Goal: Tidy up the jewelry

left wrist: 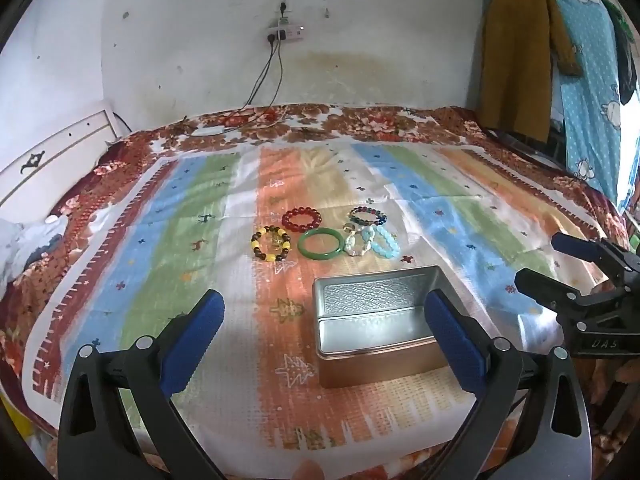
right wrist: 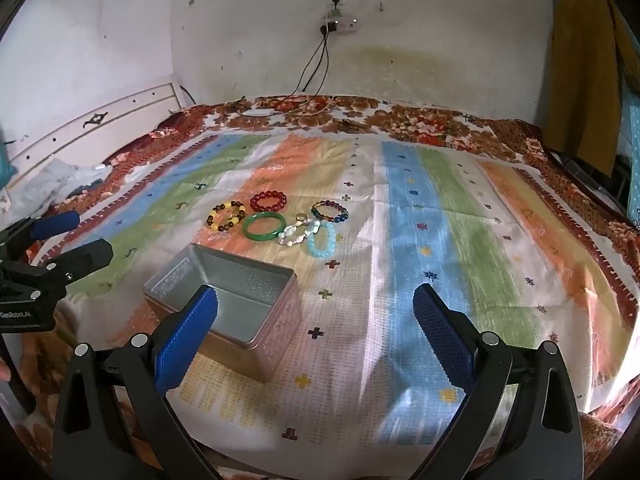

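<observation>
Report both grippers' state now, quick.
Left gripper: open, holding nothing.
Right gripper: open, holding nothing.

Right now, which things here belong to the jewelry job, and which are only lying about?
For the job:
- red bead bracelet
- yellow and brown bead bracelet
- green bangle
- dark multicolour bead bracelet
- white bead bracelet
- light blue bead bracelet
- open metal tin

Lying about:
- charger cables
- power strip
- hanging clothes
</observation>
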Action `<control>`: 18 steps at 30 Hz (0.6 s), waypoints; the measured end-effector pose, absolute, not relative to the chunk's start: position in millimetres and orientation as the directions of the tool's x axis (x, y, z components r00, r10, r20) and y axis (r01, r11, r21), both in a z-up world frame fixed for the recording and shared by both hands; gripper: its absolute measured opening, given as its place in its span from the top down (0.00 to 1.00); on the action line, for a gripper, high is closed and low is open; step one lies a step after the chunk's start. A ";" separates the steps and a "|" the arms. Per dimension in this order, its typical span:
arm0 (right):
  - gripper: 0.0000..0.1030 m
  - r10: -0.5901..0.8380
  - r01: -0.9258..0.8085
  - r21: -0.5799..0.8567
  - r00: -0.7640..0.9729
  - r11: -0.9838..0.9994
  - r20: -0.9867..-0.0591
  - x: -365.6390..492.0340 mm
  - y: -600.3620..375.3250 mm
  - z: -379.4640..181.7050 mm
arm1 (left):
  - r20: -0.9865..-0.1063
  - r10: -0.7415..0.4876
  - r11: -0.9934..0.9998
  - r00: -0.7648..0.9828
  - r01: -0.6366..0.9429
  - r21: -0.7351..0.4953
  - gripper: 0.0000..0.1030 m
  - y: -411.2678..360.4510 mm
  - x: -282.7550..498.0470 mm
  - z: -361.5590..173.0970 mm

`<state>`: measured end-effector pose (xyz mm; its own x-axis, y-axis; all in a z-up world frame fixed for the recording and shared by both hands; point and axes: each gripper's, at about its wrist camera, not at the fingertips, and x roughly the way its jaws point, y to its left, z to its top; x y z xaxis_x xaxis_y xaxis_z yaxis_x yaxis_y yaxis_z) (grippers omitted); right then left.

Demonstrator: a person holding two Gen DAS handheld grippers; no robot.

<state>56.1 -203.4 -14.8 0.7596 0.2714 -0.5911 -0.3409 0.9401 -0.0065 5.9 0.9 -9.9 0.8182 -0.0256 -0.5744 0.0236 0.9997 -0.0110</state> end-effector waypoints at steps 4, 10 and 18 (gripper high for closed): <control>0.04 0.274 -0.343 -0.005 0.759 0.939 -0.590 55.8 -203.4 -14.7 | -0.576 -0.024 1.000 0.817 0.020 -0.013 0.05 1.6 4.9 -9.9; 0.04 0.291 -0.349 0.018 0.753 0.937 -0.590 58.1 -205.3 -13.4 | -0.577 -0.025 1.000 0.817 0.012 -0.026 0.05 6.4 2.2 -7.0; 0.04 0.319 -0.377 0.022 0.749 0.926 -0.580 54.6 -203.9 -11.1 | -0.577 -0.037 0.999 0.816 0.038 -0.011 0.05 2.8 3.1 -3.9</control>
